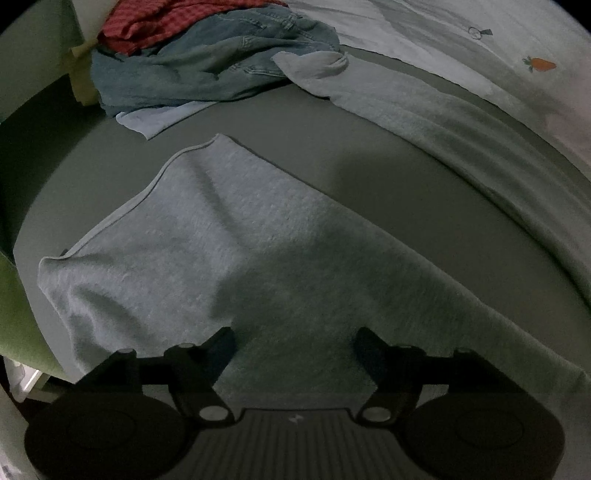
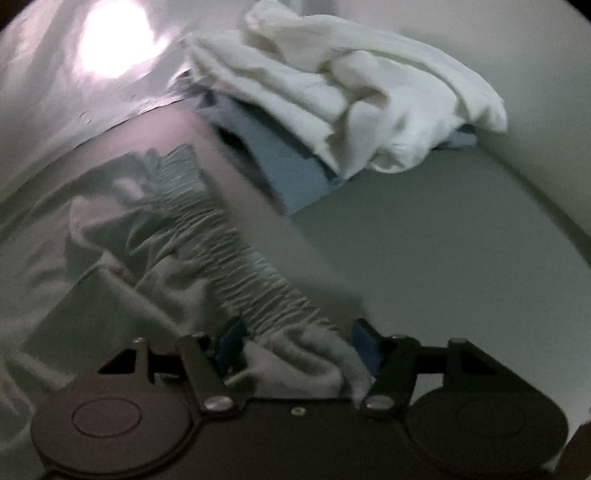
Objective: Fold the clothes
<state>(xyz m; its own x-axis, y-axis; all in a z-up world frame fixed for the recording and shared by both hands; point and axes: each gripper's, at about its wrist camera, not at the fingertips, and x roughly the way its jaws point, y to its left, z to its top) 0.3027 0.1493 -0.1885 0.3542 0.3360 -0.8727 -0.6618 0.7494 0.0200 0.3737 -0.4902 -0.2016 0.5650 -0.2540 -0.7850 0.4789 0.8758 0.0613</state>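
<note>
Grey sweatpants lie spread on the grey-green bed. In the left wrist view one leg (image 1: 229, 251) runs diagonally from its hem at the upper left down to my left gripper (image 1: 295, 341), which hovers open just above the cloth. The other leg (image 1: 424, 110) stretches along the right. In the right wrist view the gathered elastic waistband (image 2: 221, 236) runs down between the blue pads (image 2: 364, 345) of my right gripper (image 2: 297, 347). Its jaws stand wide apart with bunched grey cloth lying between them.
A heap of blue denim (image 1: 207, 62) and red checked cloth (image 1: 155, 22) sits at the far left of the bed. A white sheet with a carrot print (image 1: 480, 44) lies behind. A crumpled white garment (image 2: 351, 92) rests on blue cloth (image 2: 288, 166).
</note>
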